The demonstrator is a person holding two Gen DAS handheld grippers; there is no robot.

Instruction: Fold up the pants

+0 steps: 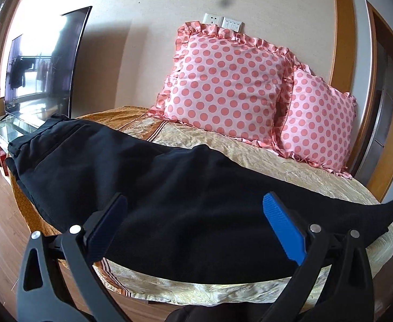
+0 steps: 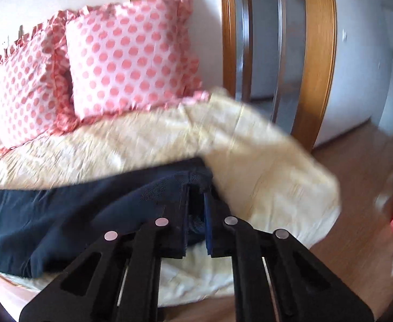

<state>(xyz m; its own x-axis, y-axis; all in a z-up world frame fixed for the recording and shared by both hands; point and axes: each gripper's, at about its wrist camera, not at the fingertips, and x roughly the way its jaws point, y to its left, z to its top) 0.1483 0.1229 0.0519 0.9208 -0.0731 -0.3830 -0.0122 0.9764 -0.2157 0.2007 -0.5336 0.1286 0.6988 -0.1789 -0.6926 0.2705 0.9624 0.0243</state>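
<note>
Black pants (image 1: pixel 169 187) lie lengthwise across the bed (image 1: pixel 250 155), waistband at the far left, leg ends at the right. My left gripper (image 1: pixel 193 209) is open, its blue pads wide apart above the middle of the pants, holding nothing. In the right wrist view, my right gripper (image 2: pixel 196 204) is shut on the leg end of the pants (image 2: pixel 62 209), with dark cloth pinched between the pads. That view is motion-blurred.
Two pink polka-dot pillows (image 1: pixel 223 86) lean on the wall at the head of the bed. A TV (image 1: pixel 43 64) stands on a glass stand at the left. A wooden door frame (image 2: pixel 317 61) and wood floor (image 2: pixel 357 187) are to the right.
</note>
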